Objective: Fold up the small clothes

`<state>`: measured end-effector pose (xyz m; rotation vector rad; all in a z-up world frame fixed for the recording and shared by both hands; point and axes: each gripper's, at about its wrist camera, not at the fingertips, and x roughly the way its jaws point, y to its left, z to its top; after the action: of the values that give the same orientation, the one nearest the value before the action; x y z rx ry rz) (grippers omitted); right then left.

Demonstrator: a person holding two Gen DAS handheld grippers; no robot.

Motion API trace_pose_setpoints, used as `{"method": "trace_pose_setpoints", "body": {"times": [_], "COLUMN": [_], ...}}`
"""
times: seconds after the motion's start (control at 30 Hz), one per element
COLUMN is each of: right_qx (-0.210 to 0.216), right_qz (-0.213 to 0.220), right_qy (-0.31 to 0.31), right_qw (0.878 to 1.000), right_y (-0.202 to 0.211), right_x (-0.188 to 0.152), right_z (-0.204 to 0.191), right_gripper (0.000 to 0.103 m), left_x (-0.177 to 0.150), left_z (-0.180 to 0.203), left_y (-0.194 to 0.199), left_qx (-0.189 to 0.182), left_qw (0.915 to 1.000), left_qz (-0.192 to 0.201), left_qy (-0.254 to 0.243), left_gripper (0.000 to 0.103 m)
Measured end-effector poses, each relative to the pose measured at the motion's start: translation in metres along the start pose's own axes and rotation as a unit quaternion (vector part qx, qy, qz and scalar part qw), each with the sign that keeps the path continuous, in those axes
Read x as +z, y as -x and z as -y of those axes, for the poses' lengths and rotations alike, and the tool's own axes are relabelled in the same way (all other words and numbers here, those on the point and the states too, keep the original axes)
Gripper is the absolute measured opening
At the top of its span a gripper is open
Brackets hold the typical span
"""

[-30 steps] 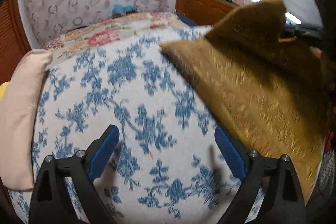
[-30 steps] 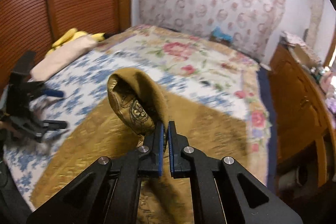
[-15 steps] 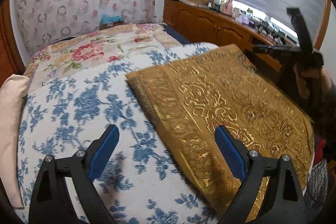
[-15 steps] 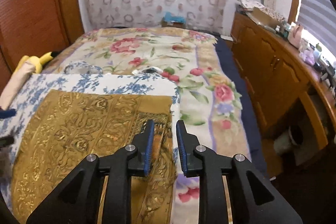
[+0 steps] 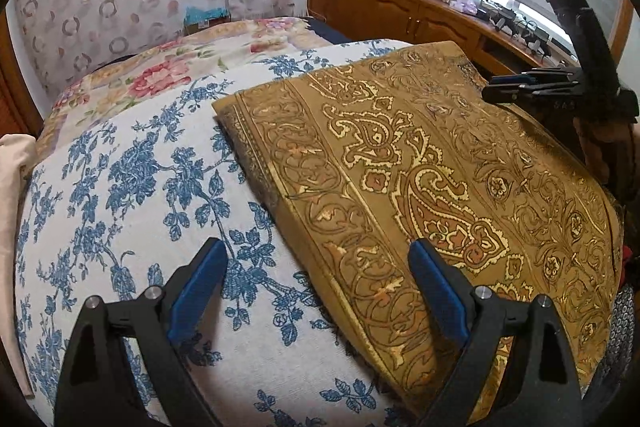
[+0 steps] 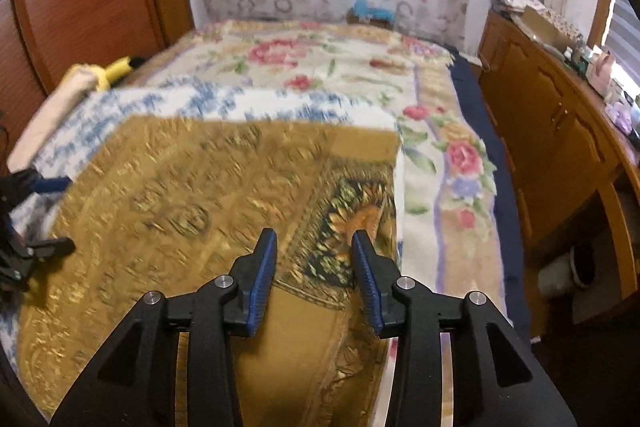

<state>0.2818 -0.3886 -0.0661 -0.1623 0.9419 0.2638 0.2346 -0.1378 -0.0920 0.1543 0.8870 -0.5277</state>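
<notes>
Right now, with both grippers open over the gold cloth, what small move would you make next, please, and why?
Probably lower the left gripper onto the gold cloth at its near edge and close: the cloth lies flat on the blue floral sheet and neither gripper holds it.

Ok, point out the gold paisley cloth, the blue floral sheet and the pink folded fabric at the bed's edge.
Gold paisley cloth (image 5: 420,163): left wrist view, patterned middle.
Blue floral white sheet (image 5: 132,195): left wrist view, bare printed area.
Pale pink folded fabric (image 5: 10,187): left wrist view, its long side.

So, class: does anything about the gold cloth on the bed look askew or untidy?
Mostly neat: the gold cloth lies flat on the blue floral sheet. Near the right gripper, though, its edge is turned over, showing a plain underside and a darker patterned patch.
</notes>
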Motion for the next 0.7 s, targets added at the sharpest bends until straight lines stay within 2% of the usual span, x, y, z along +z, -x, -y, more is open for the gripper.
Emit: {"method": "trace_pose_setpoints", "body": {"times": [0.1, 0.2, 0.4, 0.53, 0.7], "right_qx": [-0.017, -0.018, -0.023, -0.020, -0.022], "right_qz": [-0.010, 0.005, 0.041, 0.056, 0.053], "right_qy": [-0.001, -0.003, -0.005, -0.012, -0.020], "right_qw": [1.000, 1.000, 0.999, 0.998, 0.998], "right_y": [0.001, 0.024, 0.077, 0.104, 0.119], "right_x": [-0.006, -0.009, -0.022, -0.045, -0.085], "right_z": [0.003, 0.004, 0.000, -0.006, -0.017], "right_gripper": [0.039, 0.039, 0.053, 0.055, 0.057], "left_x": [0.000, 0.001, 0.001, -0.008, -0.035], "left_z": [0.004, 0.007, 0.006, 0.005, 0.016], "left_y": [-0.002, -0.004, -0.004, 0.011, 0.045], "left_qx": [0.011, 0.017, 0.017, 0.018, -0.015], "left_qw": [0.9999, 0.9997, 0.9997, 0.9998, 0.9998], "left_qz": [-0.004, -0.006, -0.008, 0.000, 0.009], "left_qy": [-0.011, -0.014, -0.014, 0.002, 0.004], "left_gripper": [0.094, 0.095, 0.095, 0.095, 0.095]}}
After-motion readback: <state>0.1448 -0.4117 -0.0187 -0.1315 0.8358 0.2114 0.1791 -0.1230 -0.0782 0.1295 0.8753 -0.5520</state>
